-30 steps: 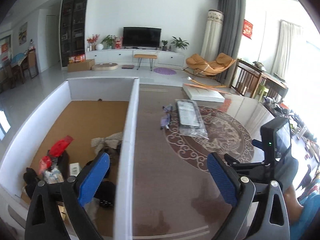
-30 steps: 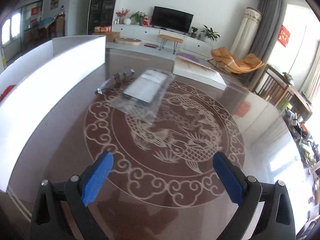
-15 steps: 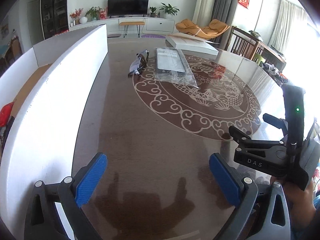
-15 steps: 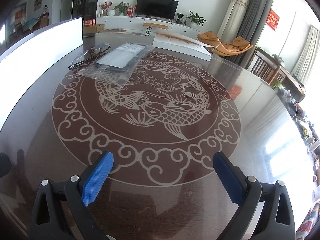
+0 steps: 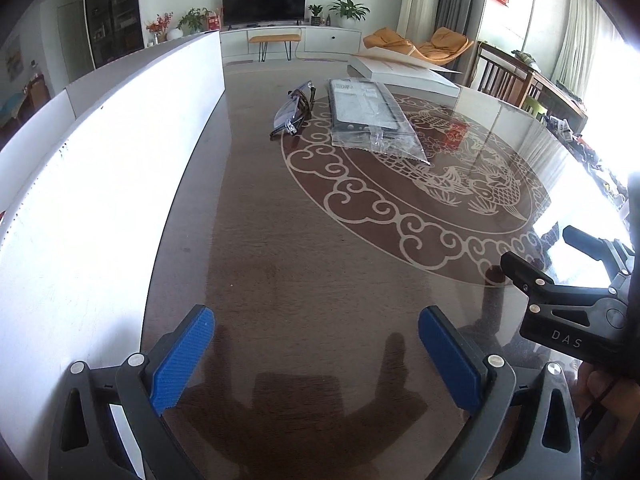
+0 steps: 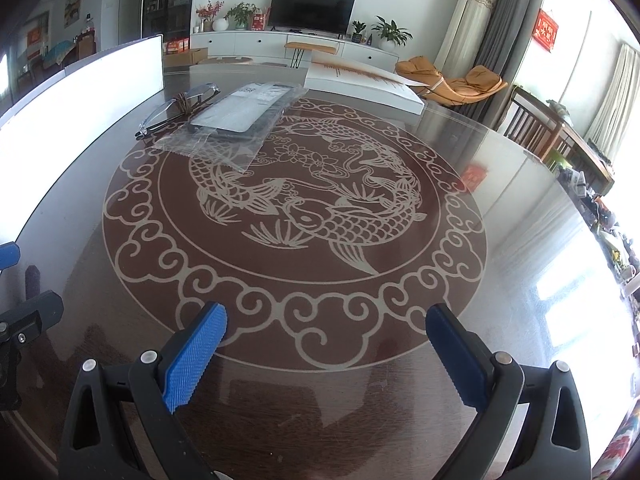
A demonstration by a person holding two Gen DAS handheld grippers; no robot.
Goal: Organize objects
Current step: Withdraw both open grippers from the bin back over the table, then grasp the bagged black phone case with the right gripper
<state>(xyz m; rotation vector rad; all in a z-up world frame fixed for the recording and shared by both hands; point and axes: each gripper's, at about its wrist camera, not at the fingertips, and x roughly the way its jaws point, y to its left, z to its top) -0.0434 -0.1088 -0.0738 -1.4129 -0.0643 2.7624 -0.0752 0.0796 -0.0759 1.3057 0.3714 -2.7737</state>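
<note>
A dark flat item in a clear plastic bag (image 5: pixel 370 114) lies on the far part of the glass table (image 5: pixel 312 264), also in the right wrist view (image 6: pixel 240 114). A pair of glasses (image 5: pixel 294 110) lies just left of it, also in the right wrist view (image 6: pixel 176 110). My left gripper (image 5: pixel 316 356) is open and empty, low over the near table beside the white box wall (image 5: pixel 100 168). My right gripper (image 6: pixel 326 354) is open and empty over the near edge of the fish pattern; its body shows in the left wrist view (image 5: pixel 568 308).
A tall white box wall (image 6: pixel 76 80) runs along the table's left side. A flat white box (image 5: pixel 400 70) lies at the far end, also in the right wrist view (image 6: pixel 360 82). Chairs and clutter stand to the right beyond the table edge.
My left gripper has moved from above the box's inside to the right and down over the table. My right gripper has drawn back and lowered. Both stayed open.
</note>
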